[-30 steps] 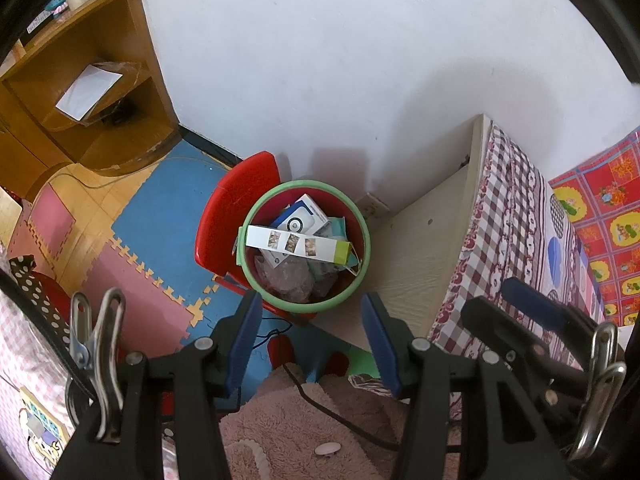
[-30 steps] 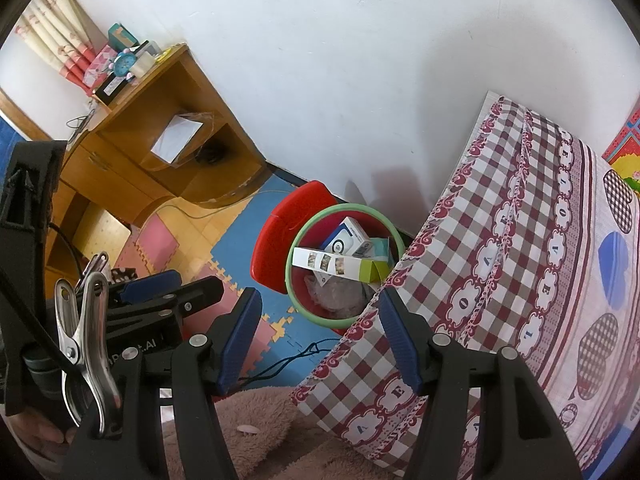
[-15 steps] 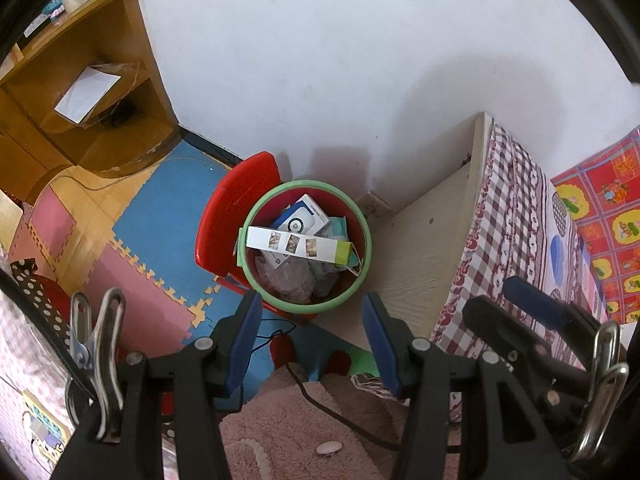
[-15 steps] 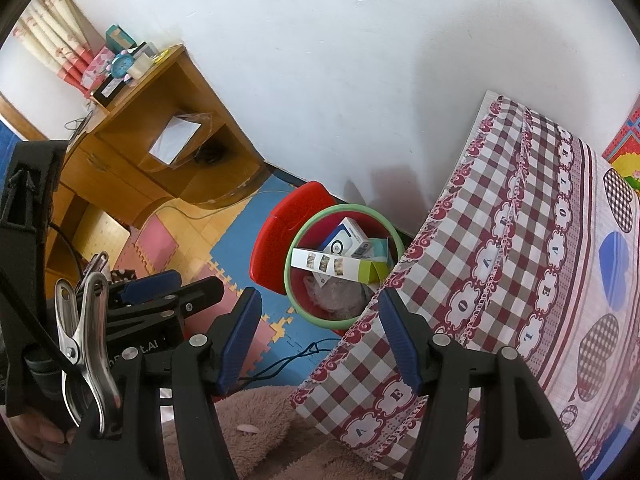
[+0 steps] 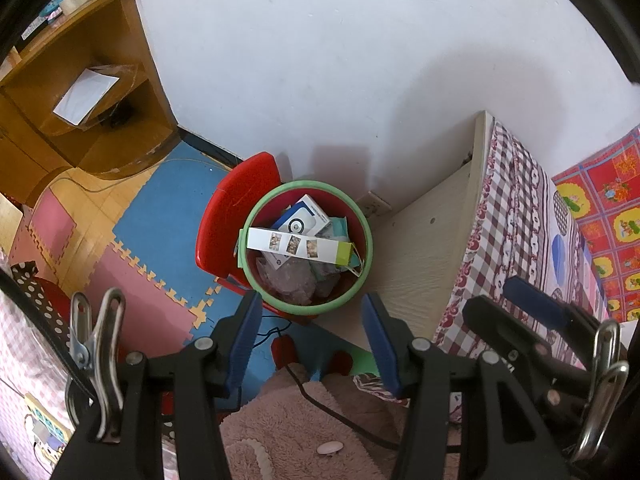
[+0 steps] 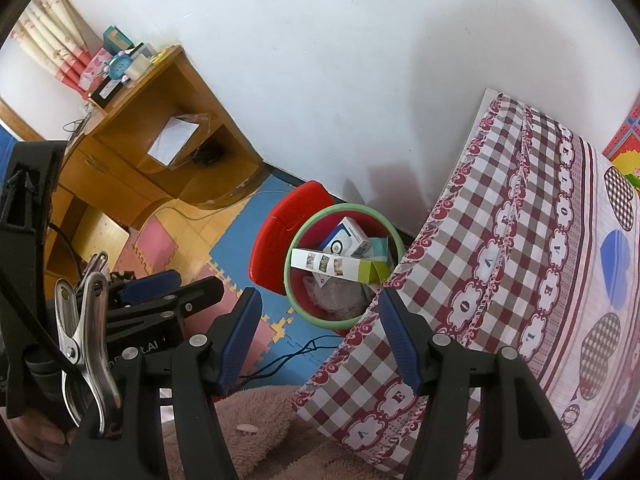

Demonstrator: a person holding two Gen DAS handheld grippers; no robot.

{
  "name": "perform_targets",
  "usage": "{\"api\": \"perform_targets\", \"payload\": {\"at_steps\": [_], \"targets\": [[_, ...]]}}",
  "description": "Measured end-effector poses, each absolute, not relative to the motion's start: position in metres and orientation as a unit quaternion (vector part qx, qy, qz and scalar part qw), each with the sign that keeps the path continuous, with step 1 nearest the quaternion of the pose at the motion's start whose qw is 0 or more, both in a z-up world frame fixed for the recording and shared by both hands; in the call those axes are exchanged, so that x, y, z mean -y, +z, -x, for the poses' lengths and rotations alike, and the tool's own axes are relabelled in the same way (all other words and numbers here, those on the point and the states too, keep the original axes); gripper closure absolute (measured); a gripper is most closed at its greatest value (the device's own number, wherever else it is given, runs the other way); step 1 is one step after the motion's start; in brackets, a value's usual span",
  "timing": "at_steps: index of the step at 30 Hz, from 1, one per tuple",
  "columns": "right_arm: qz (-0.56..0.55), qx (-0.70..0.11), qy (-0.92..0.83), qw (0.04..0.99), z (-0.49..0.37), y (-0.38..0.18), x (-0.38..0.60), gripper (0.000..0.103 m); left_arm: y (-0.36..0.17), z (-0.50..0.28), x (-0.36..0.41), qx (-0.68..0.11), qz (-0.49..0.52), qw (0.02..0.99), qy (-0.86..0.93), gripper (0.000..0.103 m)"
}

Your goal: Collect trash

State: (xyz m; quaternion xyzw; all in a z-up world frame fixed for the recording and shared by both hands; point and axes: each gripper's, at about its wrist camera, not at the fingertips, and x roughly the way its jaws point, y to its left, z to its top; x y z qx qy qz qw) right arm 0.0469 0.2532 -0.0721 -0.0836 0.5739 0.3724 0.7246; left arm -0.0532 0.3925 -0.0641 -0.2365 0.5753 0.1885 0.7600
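A red trash bin with a green rim (image 5: 251, 276) (image 6: 289, 280) stands on the floor between the wall and the bed. It holds a long white box with a green end (image 5: 296, 245) (image 6: 332, 265), a blue and white box (image 5: 304, 220) (image 6: 344, 240) and crumpled clear plastic (image 5: 290, 282). My left gripper (image 5: 310, 312) hangs open above the bin's near rim, nothing between its blue pads. My right gripper (image 6: 319, 308) is open too and holds nothing; it hovers over the bin and the bed's edge. Each gripper shows at the side of the other's view.
A red plastic piece (image 5: 236, 216) leans behind the bin on the left. The bed with checked cloth (image 6: 520, 240) fills the right. A wooden desk (image 5: 80, 80) stands at the back left. Foam floor mats (image 5: 168, 220), a black cable (image 6: 288, 360) and a pink fluffy cloth (image 5: 304, 432) lie below.
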Motion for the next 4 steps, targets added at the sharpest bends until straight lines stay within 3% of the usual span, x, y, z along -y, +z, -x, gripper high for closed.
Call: {"api": "perform_targets", "payload": {"at_steps": [4], "targets": [[0.084, -0.574, 0.372, 0.724, -0.046, -0.0721, -0.2535, 0.04, -0.0663, 0.052, -0.3951, -0.578, 0.234, 0.759, 0.186, 0.049]]}}
